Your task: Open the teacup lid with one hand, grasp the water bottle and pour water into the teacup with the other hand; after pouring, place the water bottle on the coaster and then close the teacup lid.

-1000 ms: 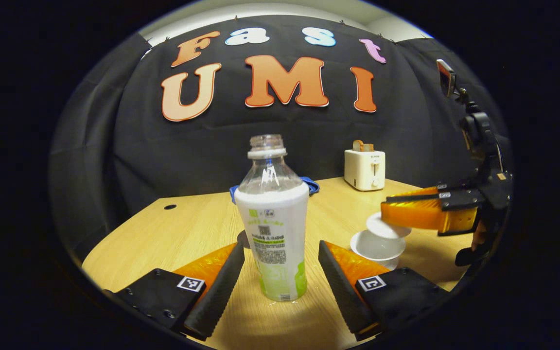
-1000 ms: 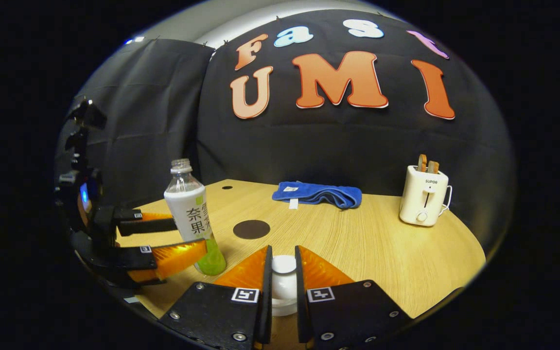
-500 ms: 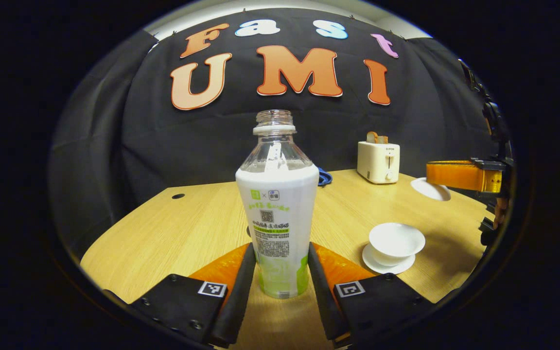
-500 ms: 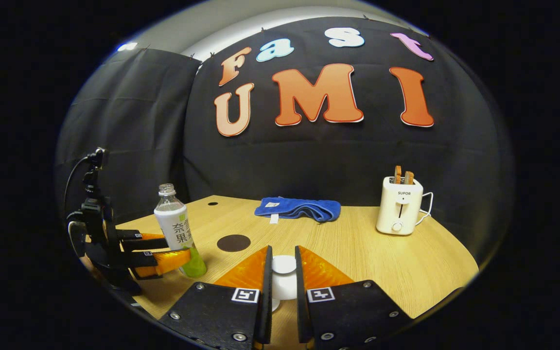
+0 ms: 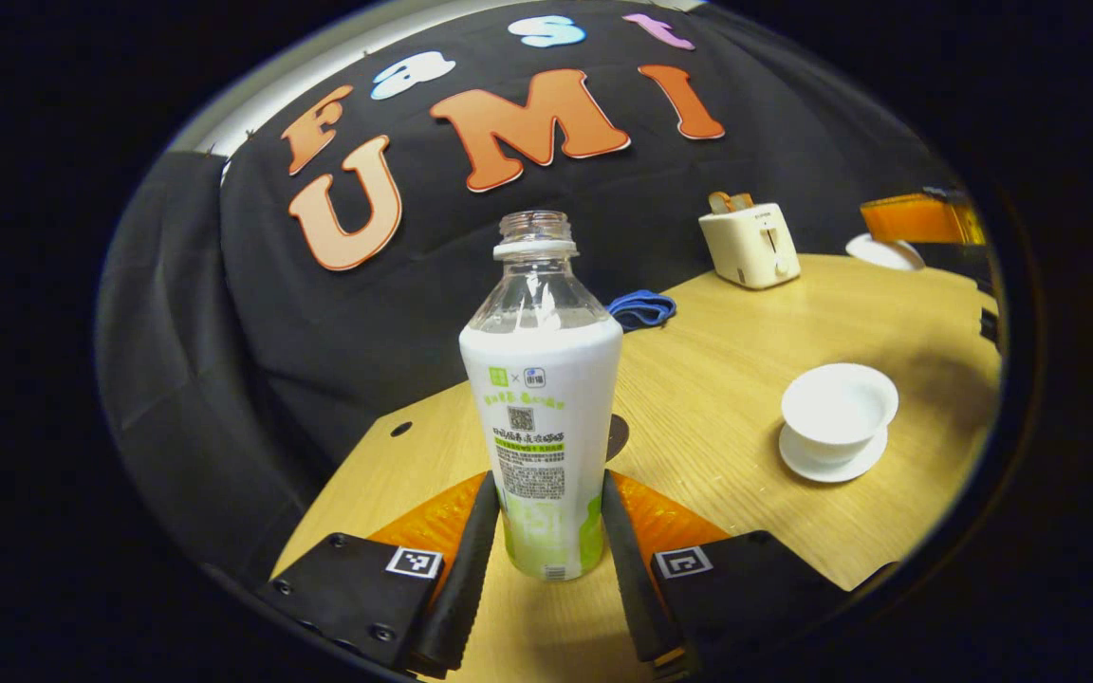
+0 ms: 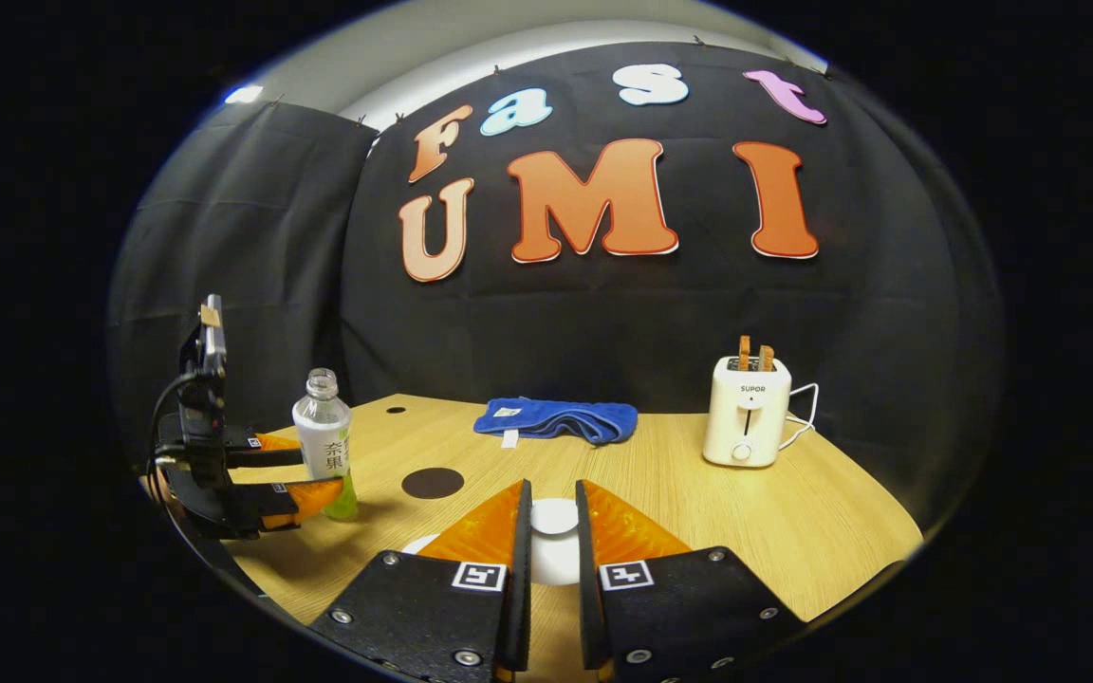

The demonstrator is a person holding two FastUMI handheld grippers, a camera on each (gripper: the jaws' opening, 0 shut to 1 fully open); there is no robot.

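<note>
1. The left gripper [image 5: 541, 560] is tilted in the left gripper view, so the table looks sloped. Its two black fingers press on both sides of the lower part of the clear plastic water bottle with a white and green label [image 5: 541, 417]. The jaws are clamped on it.
2. The bottle has no cap, and its open neck points up in this view. Whether its base touches the light wooden table [image 5: 727, 398] I cannot tell.
3. The right gripper [image 6: 553, 560] is held about level above the table. Its two fingers stand close together, and the knob of the white round teacup lid [image 6: 554, 520] sits between them. The jaws are clamped on the lid, which is lifted off the cup.
4. In the left gripper view the white porcelain teacup [image 5: 839, 406] stands open on its one white saucer [image 5: 826, 460], to the right of the bottle and well apart from it.
5. The dark round coaster [image 6: 432, 482] lies flat on the table, between the bottle and the right gripper's fingers in the right gripper view.
6. Count: one bottle, one teacup, one saucer, one lid, one coaster, two grippers.
7. At the back of the table there is one folded blue cloth [image 6: 556, 418] and one cream toaster [image 6: 747, 423] with two slices of toast in it.
</note>
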